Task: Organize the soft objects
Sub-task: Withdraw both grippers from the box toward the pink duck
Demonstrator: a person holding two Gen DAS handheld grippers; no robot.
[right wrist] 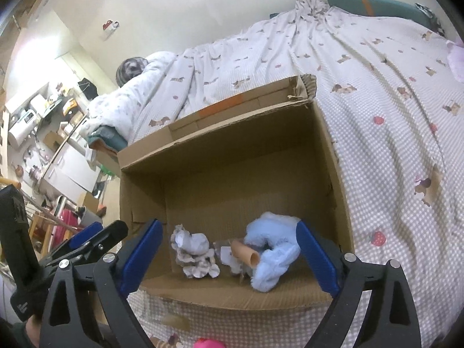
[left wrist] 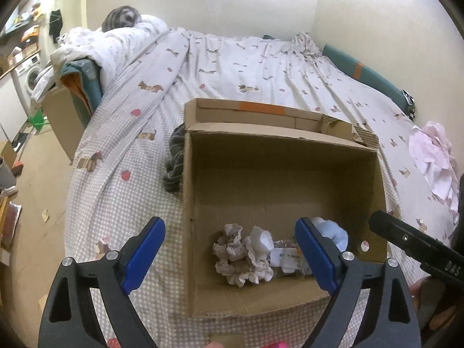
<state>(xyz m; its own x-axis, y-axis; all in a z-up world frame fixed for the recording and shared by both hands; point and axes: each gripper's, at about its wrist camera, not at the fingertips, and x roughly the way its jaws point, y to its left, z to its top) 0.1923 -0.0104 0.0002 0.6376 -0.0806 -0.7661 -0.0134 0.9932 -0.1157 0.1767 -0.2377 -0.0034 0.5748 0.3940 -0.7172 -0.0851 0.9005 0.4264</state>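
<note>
An open cardboard box lies on the bed. Inside it, near the front wall, rest a beige lace-trimmed fabric bundle, a fluffy light-blue soft item, a small white piece with a paper tag and a tan tube. My left gripper hovers open above the box's front left corner, nothing between its blue pads. My right gripper is open above the items, gripping nothing. The right gripper's black body shows in the left wrist view; the left gripper appears in the right wrist view.
The bed carries a dotted sheet with dog prints. A dark striped garment lies left of the box, pink-white clothing at the right. A bunched duvet sits at the far left. Something pink lies at the bottom edge.
</note>
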